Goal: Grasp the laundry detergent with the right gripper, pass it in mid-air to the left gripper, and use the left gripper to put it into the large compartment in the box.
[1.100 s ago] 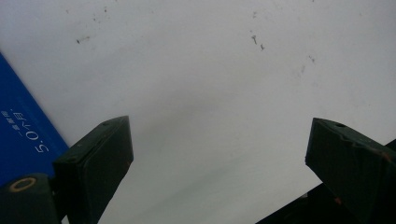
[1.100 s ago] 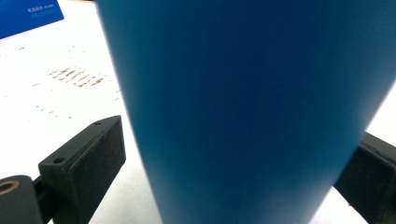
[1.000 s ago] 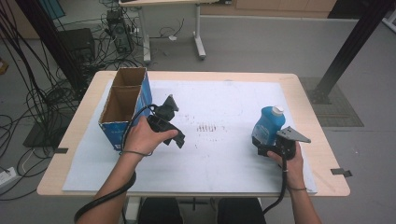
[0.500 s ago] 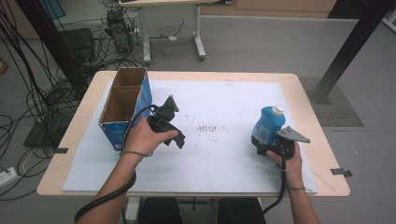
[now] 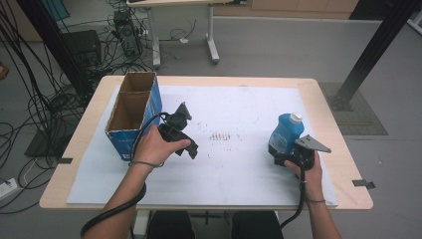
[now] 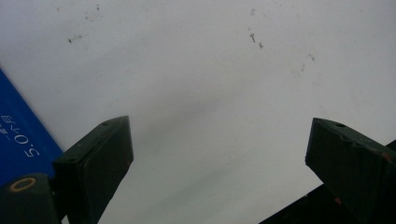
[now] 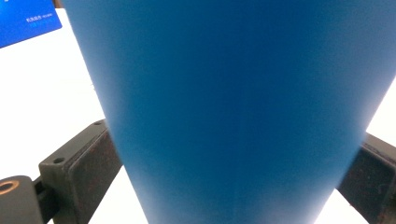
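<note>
The right gripper (image 5: 284,152) held the blue bottle (image 5: 286,132) between its fingers near the table's (image 5: 209,82) right edge. The left gripper (image 6: 219,163), fingers wide, hovered over bare white sheet (image 5: 239,104) just beside the box (image 5: 130,117).

Left gripper (image 6: 219,154): jaws wide apart, nothing between them, just white sheet (image 6: 201,79) under and ahead. Sheet has a few small dark specks near the top. Blue box (image 6: 18,140) at left edge, white print on it, partly legible "5.0". It sits just beside the left jaw; can't tell if touching.
</note>
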